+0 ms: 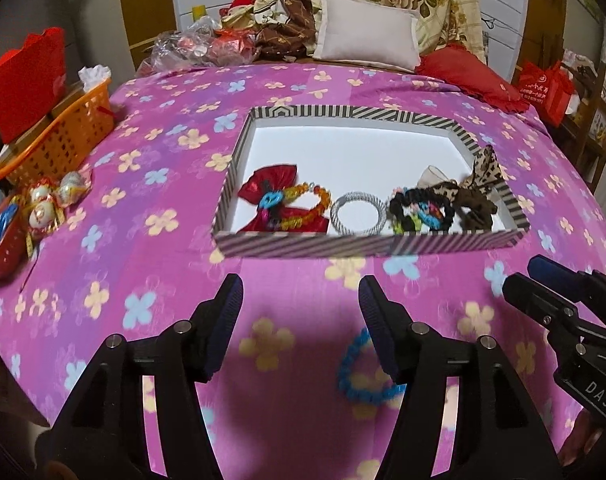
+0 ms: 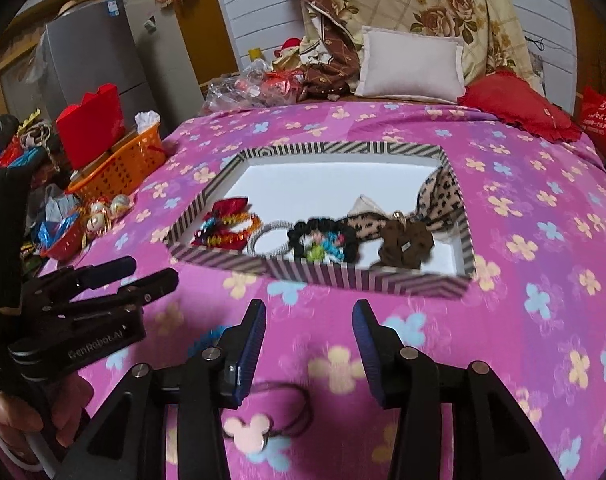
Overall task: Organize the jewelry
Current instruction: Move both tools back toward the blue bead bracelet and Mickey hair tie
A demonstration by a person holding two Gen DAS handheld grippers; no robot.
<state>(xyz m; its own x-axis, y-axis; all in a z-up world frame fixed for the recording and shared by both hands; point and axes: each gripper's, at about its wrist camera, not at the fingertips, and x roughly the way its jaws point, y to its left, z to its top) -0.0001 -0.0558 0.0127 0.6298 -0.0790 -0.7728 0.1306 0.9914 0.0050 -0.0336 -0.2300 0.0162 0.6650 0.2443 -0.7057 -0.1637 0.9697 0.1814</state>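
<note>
fingers of left gripper [image 1: 301, 300] and right gripper [image 2: 309, 322] held apart, empty; blue beaded bracelet [image 1: 365, 376] seen on pink flowered bedspread [image 1: 143, 208] under left one.

Dim, warm indoor light; heavy fisheye bending with dark corners; slight motion blur; white tray floor [image 1: 355, 148] glares.

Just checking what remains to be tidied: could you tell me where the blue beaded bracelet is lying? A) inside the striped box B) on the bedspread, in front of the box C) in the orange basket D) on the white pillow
B: the blue beaded bracelet lies on the flowered bedspread, outside the striped box.
</note>
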